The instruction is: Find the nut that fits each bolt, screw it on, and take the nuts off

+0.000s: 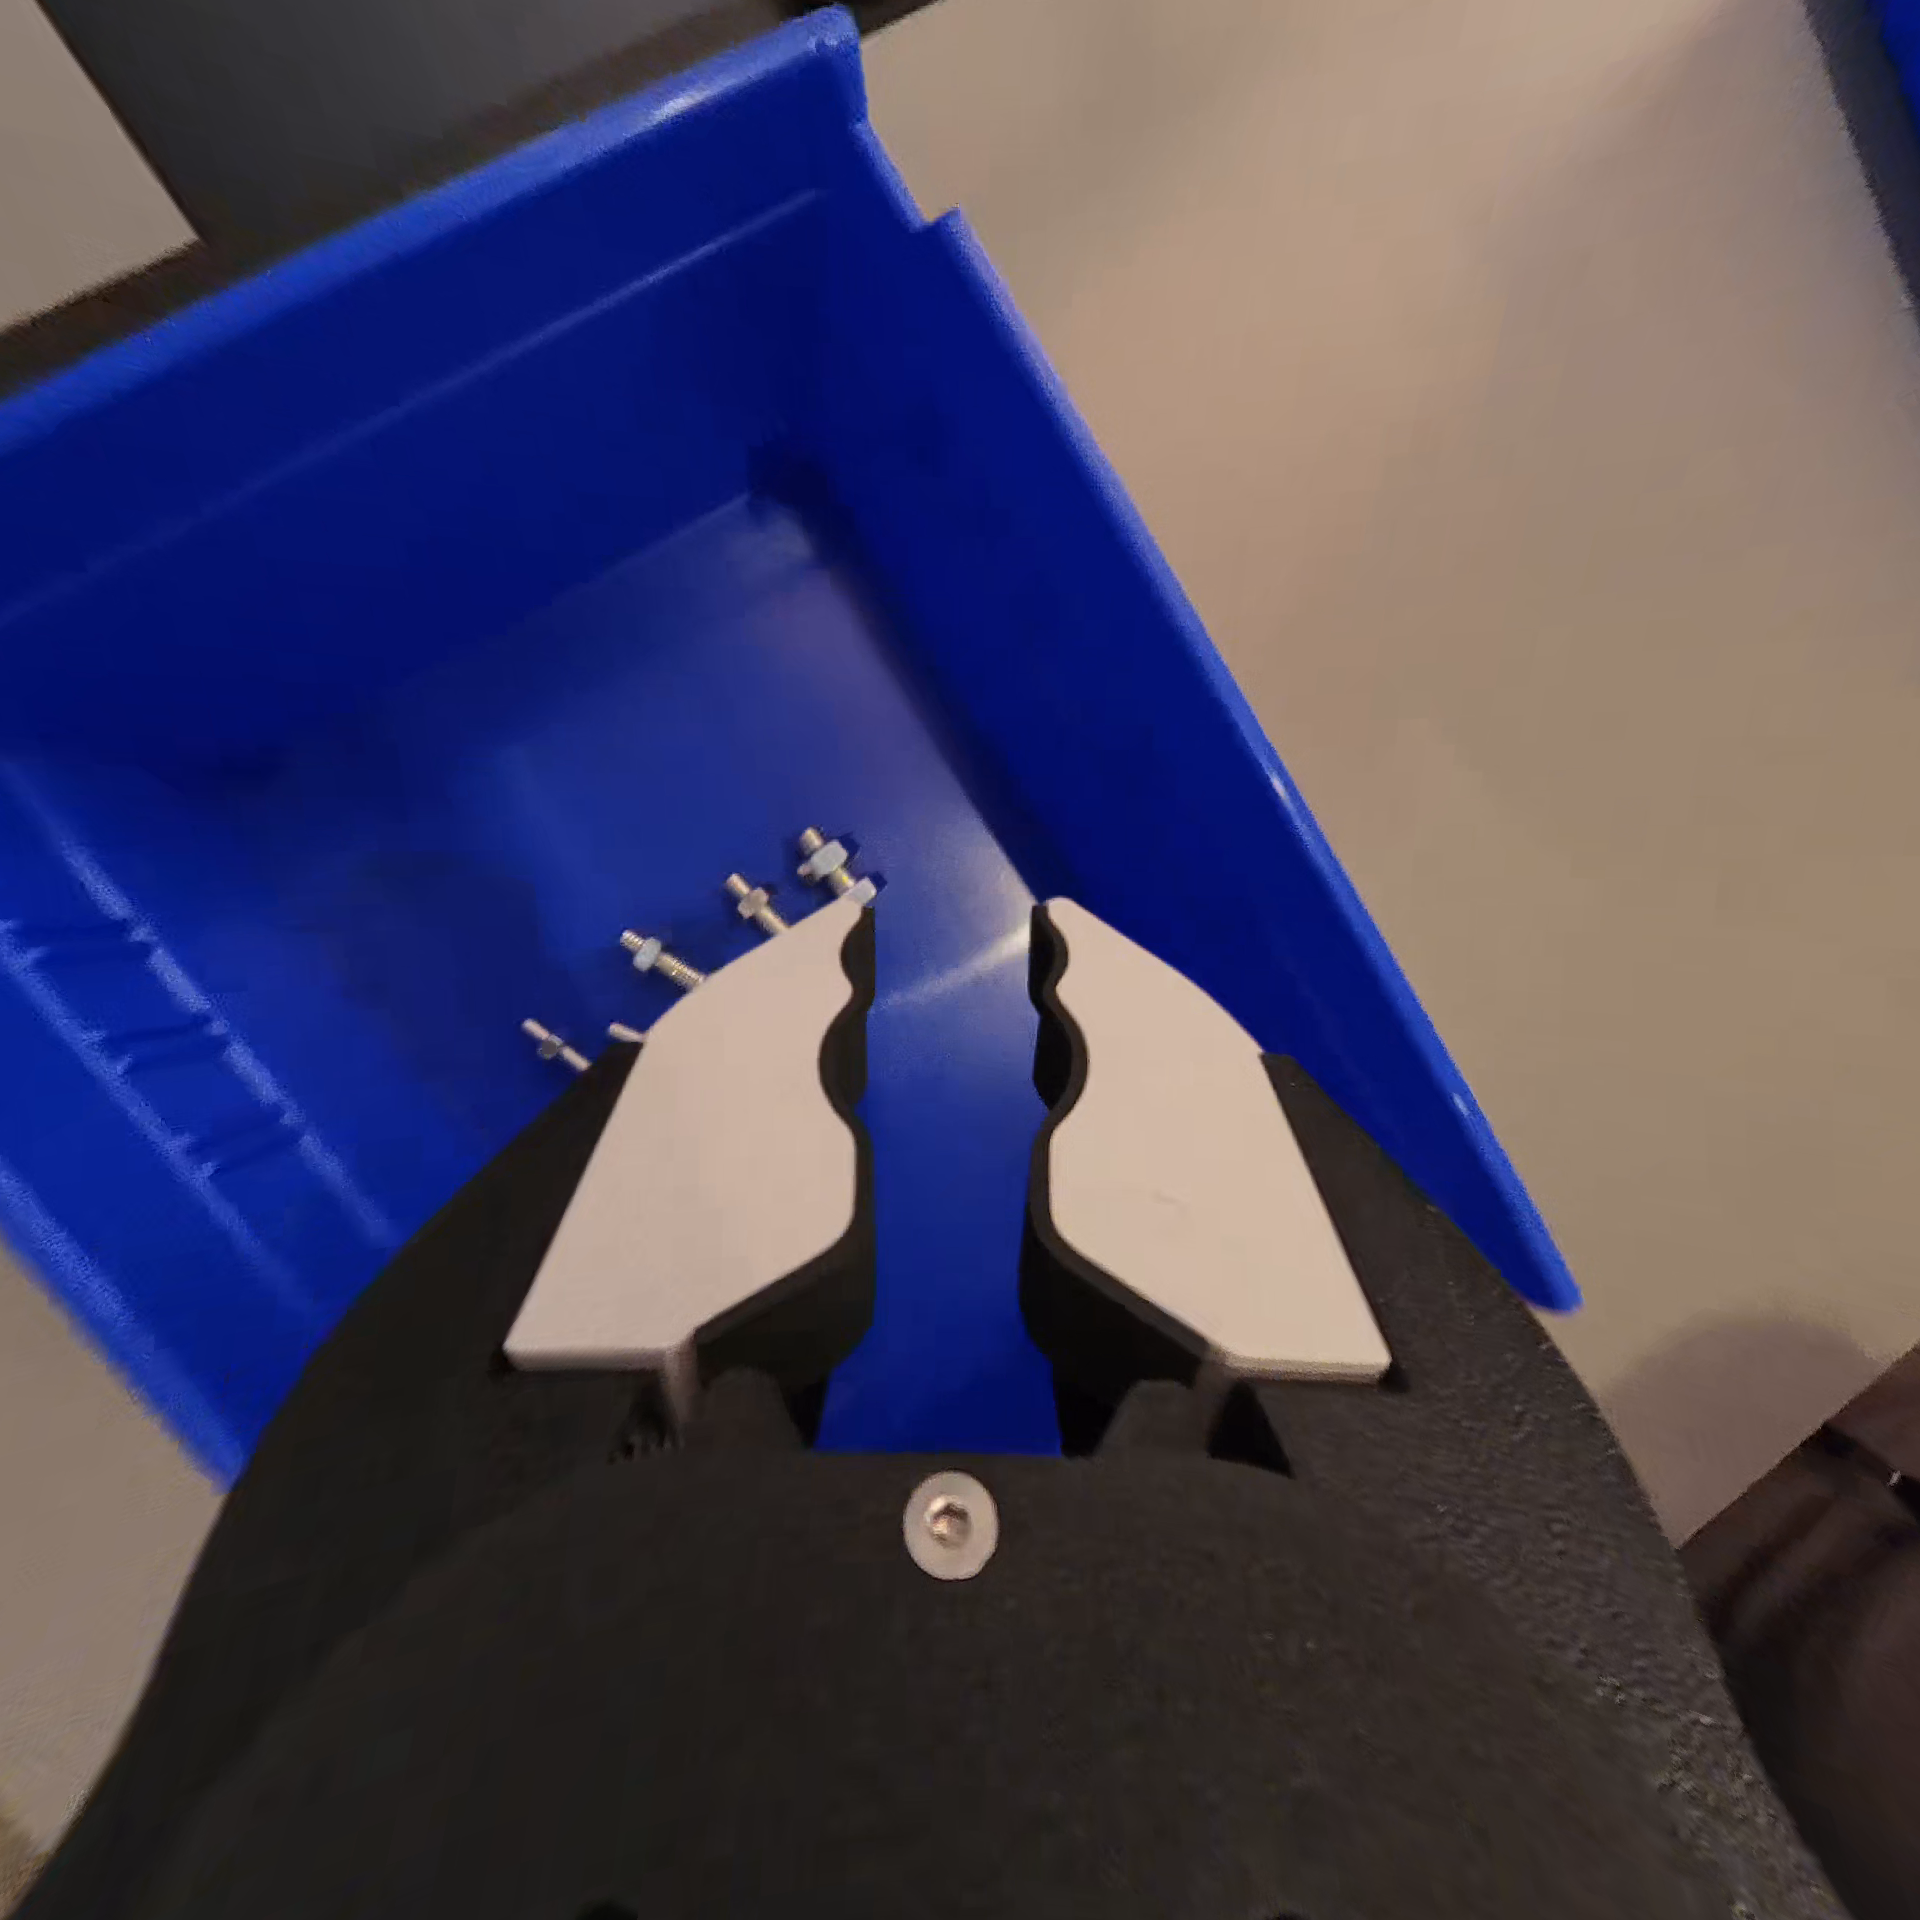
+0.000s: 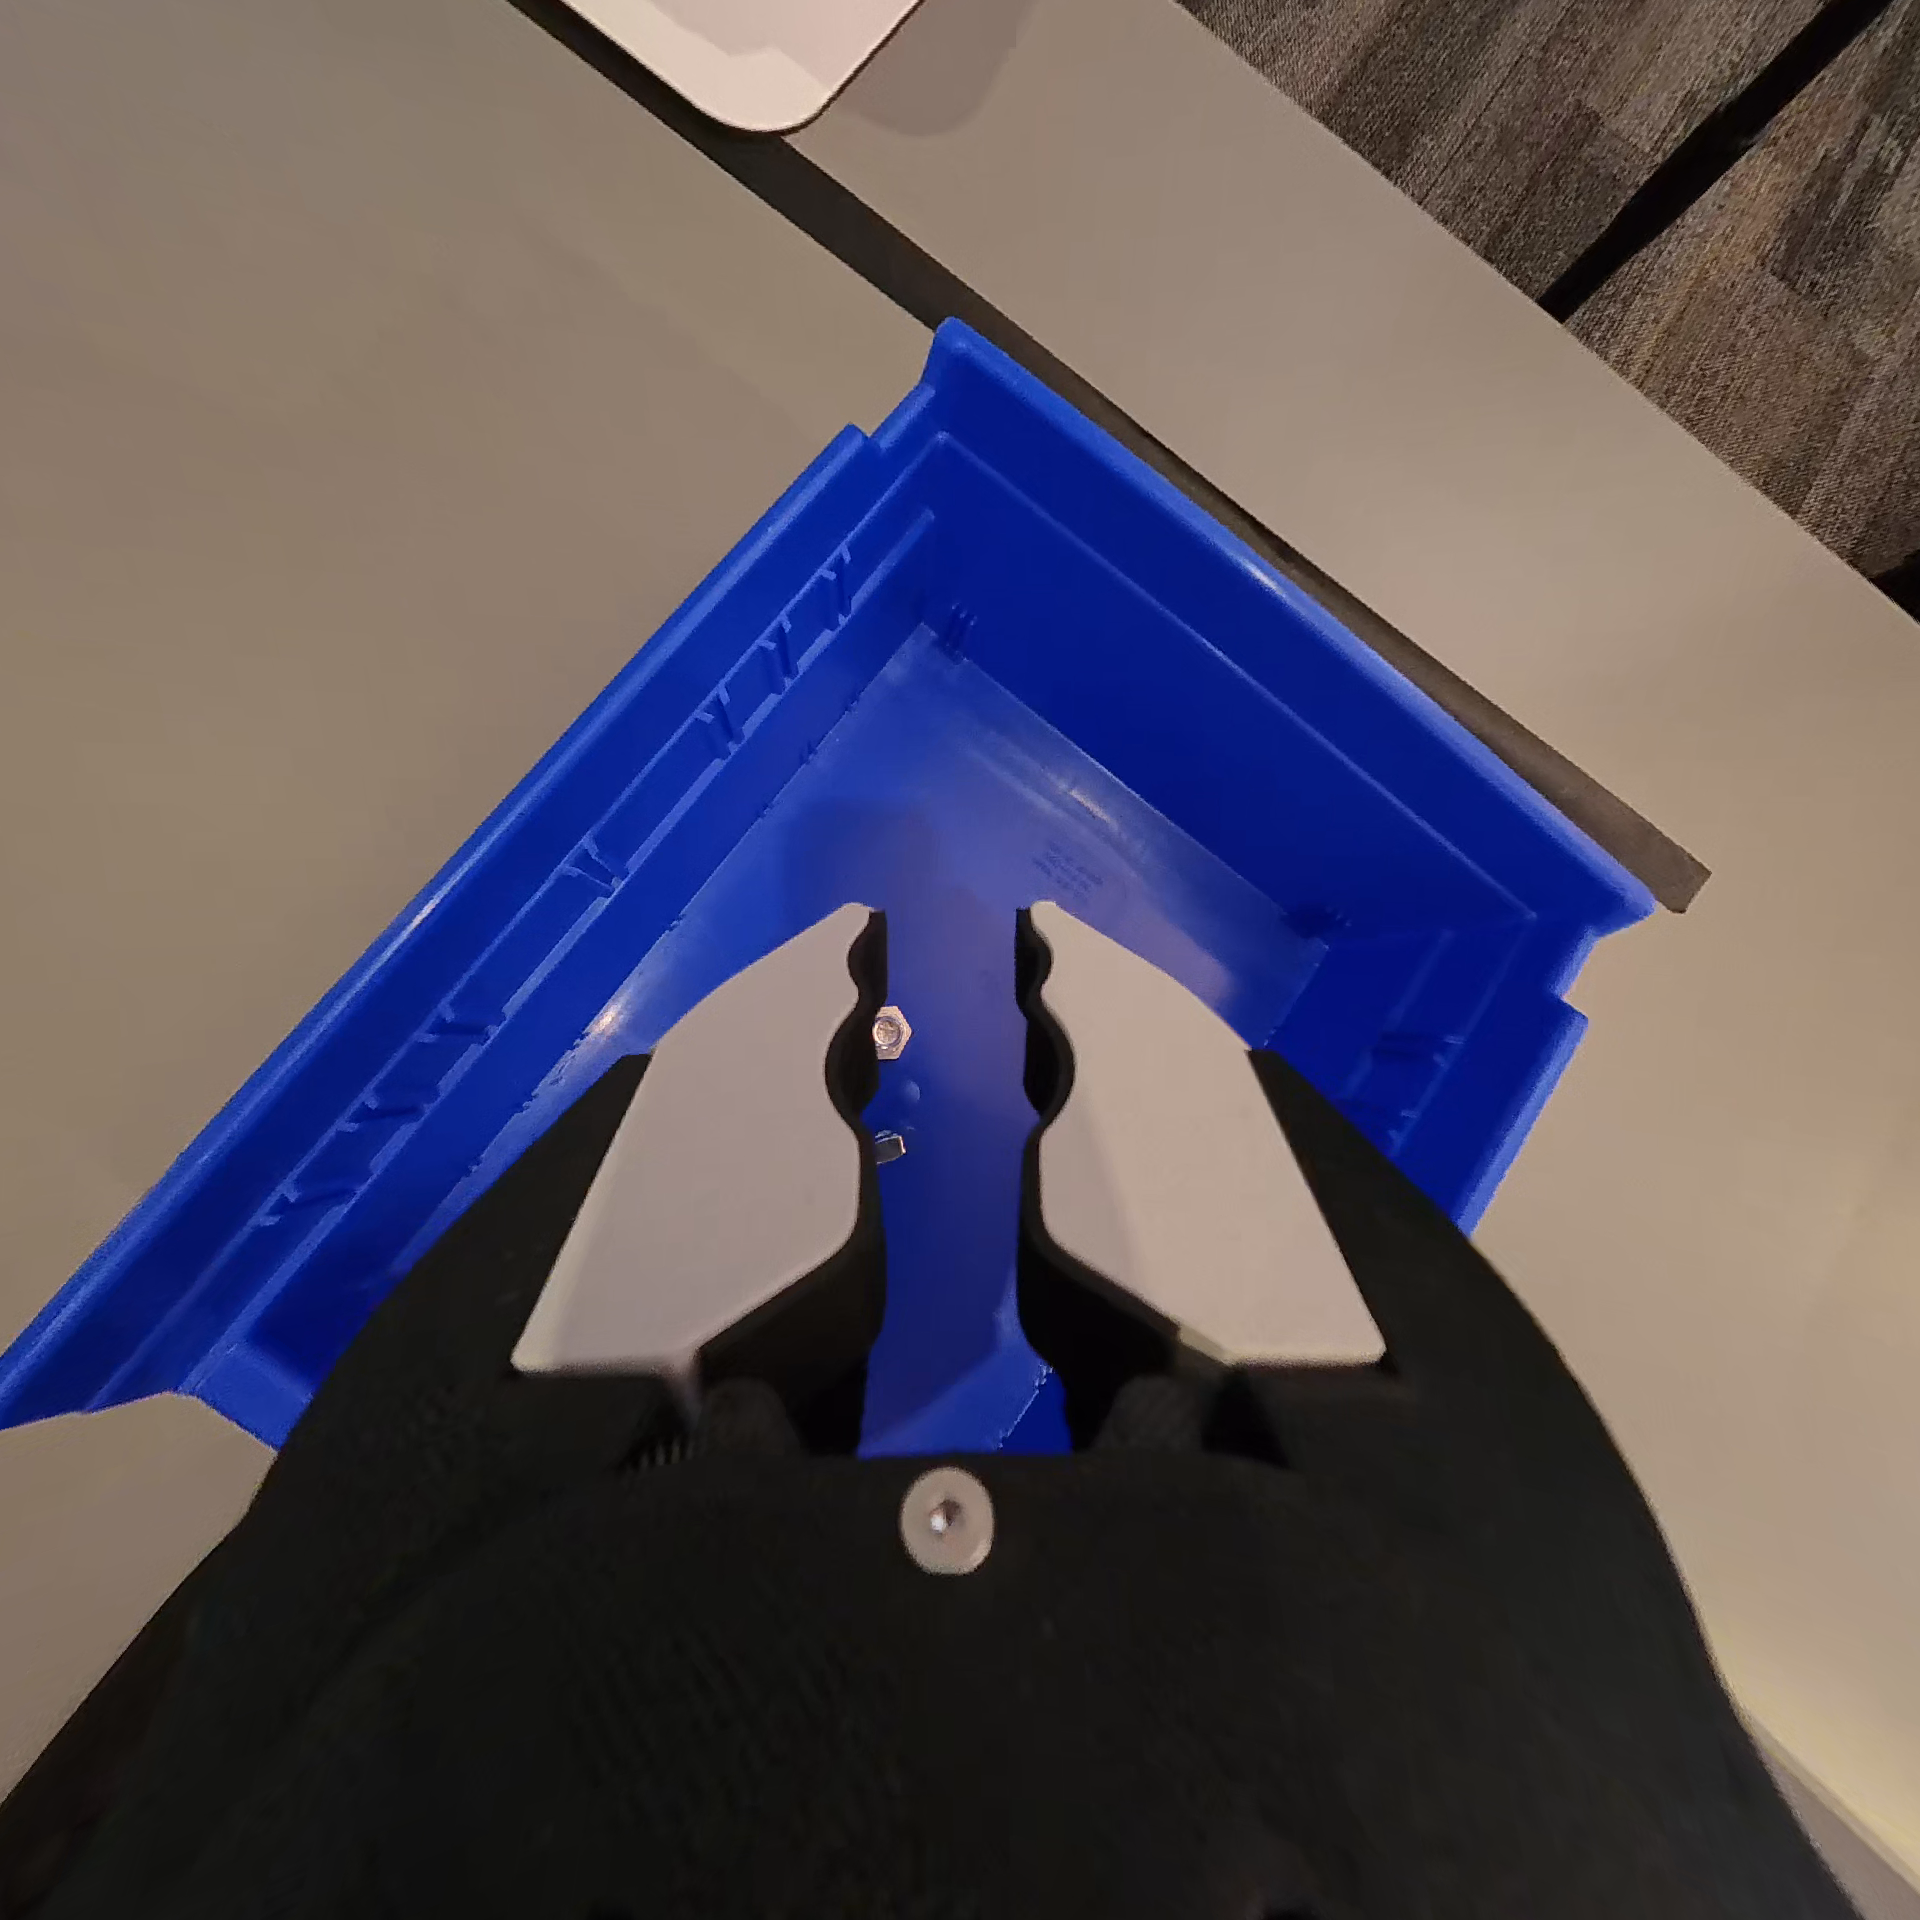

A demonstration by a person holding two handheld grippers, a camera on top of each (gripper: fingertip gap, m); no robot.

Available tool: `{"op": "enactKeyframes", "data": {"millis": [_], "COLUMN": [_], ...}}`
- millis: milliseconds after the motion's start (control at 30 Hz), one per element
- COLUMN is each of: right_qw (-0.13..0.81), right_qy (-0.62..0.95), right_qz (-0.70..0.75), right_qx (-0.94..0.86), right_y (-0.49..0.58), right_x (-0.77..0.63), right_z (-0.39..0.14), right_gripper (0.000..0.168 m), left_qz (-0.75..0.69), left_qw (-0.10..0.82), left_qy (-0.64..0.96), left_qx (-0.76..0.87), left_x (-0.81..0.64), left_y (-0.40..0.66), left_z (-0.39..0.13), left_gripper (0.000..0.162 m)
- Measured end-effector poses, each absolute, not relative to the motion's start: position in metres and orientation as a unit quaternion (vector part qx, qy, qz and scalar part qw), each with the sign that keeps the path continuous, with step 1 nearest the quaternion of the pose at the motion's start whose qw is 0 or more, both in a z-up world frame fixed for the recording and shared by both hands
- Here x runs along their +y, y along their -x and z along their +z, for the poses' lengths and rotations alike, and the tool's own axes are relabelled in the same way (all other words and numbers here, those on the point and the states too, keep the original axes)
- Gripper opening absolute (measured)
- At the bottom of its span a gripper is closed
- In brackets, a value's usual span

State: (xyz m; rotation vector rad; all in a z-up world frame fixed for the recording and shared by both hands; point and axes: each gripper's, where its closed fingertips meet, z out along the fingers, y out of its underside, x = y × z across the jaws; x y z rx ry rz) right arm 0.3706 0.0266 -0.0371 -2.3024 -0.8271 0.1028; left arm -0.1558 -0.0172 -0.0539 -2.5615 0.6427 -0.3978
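In the left wrist view, my left gripper is open and empty, held over a blue bin. Several small silver bolts with nuts on them lie in a row on the bin floor, just left of my left finger, which hides part of the row. In the right wrist view, my right gripper is open and empty over a second blue bin. A loose silver hex nut lies on that bin's floor beside my left finger, and another small metal piece lies just below it, partly hidden.
Both bins stand on a beige table. The second bin sits against the table's dark far edge, with grey carpet beyond. A white flat object lies at the far edge of the table. Spacing between my two grippers at the tips: around 55 cm. Between my right fingertips and the small metal piece there is roughly 12 cm.
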Motion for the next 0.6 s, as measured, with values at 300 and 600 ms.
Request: {"op": "enactKeyframes", "data": {"millis": [300,600], "right_qw": [0.325,0.311], "right_qy": [0.889,0.890], "right_qz": [0.030,0.020], "right_qx": [-0.321,-0.333], "right_y": [-0.370,-0.368], "right_x": [0.029,0.029], "right_z": [-0.045,-0.051], "right_gripper": [0.025,0.025], "left_qz": [-0.062,-0.054], "left_qw": [0.146,0.117], "left_qy": [0.969,0.976], "left_qx": [0.191,0.173], "left_x": [0.003,0.006], "left_y": [0.161,0.166], "left_z": [-0.116,-0.136], "left_gripper": [0.027,0.025]}}
